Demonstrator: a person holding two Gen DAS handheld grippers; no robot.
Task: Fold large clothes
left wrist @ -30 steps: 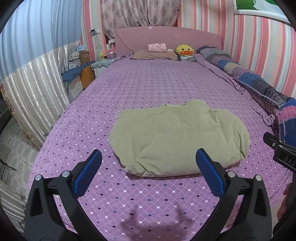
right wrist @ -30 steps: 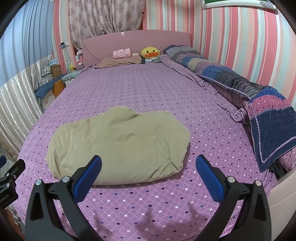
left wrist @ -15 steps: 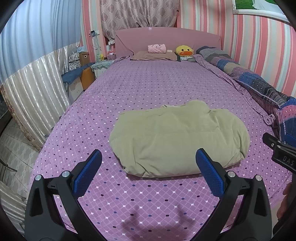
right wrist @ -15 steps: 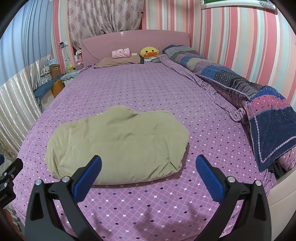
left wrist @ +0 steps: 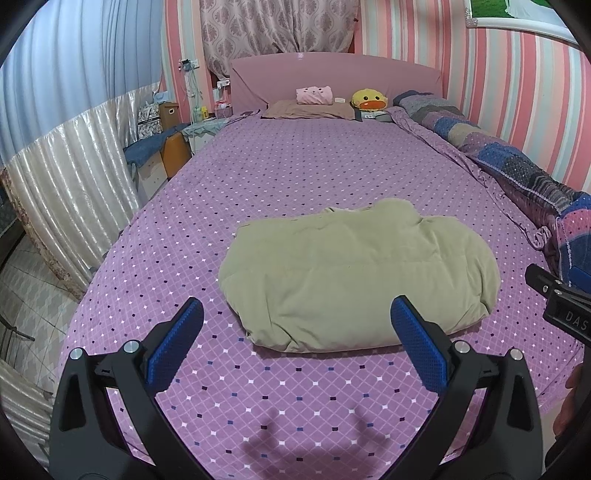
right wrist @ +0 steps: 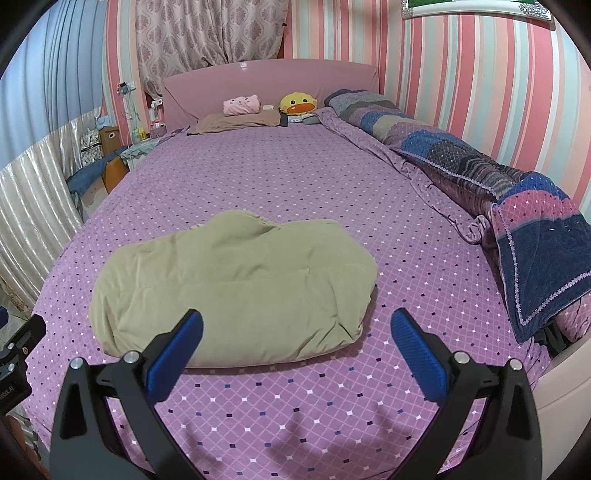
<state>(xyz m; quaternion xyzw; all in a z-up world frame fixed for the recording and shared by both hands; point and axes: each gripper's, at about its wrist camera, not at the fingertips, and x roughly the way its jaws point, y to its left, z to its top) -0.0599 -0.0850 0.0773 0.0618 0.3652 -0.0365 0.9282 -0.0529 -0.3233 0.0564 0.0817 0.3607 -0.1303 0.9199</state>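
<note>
Right tool cut off at the frame edge in the left view; only a black body fragment shows. Small bedside clutter too small to identify. Framed wall picture cropped by the top edge.

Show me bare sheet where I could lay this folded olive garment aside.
Bare purple sheet runs between the olive garment and the pillows, and left of the garment toward the bed edge. The right side is crowded by the patchwork quilt. Both tongs, left and right, hang open.
</note>
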